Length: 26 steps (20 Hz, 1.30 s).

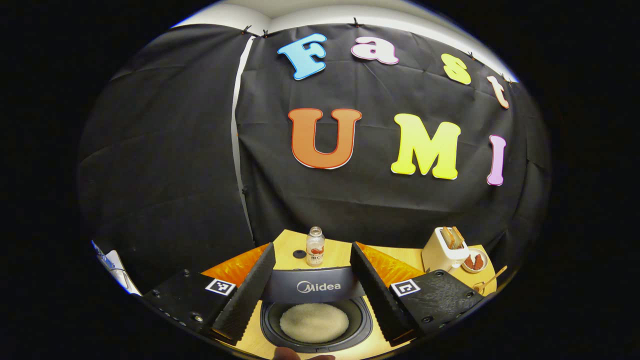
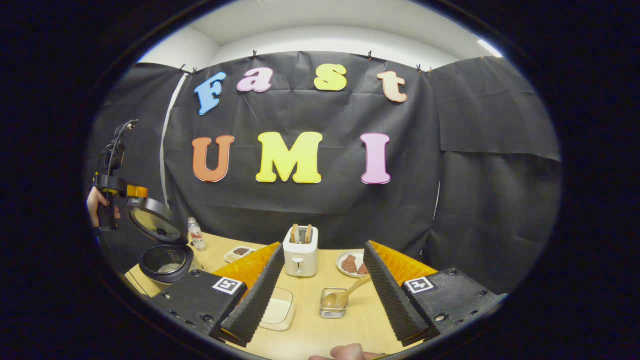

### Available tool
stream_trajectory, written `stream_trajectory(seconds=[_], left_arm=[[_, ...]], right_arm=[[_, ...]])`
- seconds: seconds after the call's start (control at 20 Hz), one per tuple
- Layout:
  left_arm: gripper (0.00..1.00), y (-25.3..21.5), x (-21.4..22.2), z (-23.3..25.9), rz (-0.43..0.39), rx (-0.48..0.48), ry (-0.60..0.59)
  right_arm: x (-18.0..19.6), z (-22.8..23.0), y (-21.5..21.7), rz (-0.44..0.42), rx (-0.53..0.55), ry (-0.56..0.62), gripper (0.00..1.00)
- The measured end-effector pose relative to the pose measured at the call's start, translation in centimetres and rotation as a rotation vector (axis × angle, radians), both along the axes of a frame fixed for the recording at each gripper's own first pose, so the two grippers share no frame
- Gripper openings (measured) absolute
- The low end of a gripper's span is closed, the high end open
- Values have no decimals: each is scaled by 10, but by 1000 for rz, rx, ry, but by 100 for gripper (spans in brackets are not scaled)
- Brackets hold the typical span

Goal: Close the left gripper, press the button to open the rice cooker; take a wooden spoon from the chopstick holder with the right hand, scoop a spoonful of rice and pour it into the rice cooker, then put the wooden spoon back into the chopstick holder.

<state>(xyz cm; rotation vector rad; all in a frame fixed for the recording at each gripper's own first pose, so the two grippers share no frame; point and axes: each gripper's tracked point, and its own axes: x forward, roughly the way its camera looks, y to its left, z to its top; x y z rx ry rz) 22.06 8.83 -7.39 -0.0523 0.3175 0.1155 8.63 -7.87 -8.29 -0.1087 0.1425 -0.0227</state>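
Wooden surface, pale, carries every item we list.

Item 1: rice cooker, dark, lid up, seen in the left gripper view directly between and just beyond the left gripper's jaws. White rice lies in its inner pot. The raised lid stands across the far side of the gap between the jaws. We record these jaws as spread wide, gripping nothing.

Item 2: small bottle, pale cap, upright, beyond the cooker lid and centred between the left jaws.

Item 3: white toaster, 2 slices standing in its slots, beyond the right gripper and slightly toward its left jaw.

Item 4: chopstick holder, a small wire basket, on the surface between the right jaws, nearer the right one. Wooden spoon rests in it, bowl down, handle leaning up toward the right jaw. We record the right jaws as spread wide, apart from holder and spoon.

Item 5: shallow pale dish, just beside the right gripper's left jaw, partly hidden by it.

Item 6: plate with reddish-brown pieces, beyond the right jaw's tip, right of the toaster.

Item 7: small tray of dark grains, far beyond the left jaw, near the cooker in the right gripper view.
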Motion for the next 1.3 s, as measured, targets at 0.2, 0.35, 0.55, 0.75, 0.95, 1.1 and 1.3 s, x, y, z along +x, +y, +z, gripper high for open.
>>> stream_trajectory(seconds=[0.2, 0.35, 0.55, 0.75, 0.95, 1.1, 1.3], left_arm=[[98, -13, -37, -35, -18, -13, 58], [97, -21, -61, -67, -25, -22, 93], [97, -27, -82, -104, -14, -35, 117], [97, -30, -94, -140, -12, -32, 154], [96, -29, -97, -156, -1, -20, 169], [96, -28, -97, -169, 12, -35, 188], [97, -29, -96, -172, 32, -24, 181]], right_arm=[[-4, -9, 6, 19, 7, 16, 100], [-4, -11, 4, 16, 6, 19, 100], [-6, -20, -1, 2, 30, 42, 100], [-7, -27, -1, 7, 55, 65, 100], [-1, -27, -1, 19, 59, 71, 100], [5, -28, 3, 38, 59, 75, 100], [13, -32, 6, 65, 66, 84, 100]])
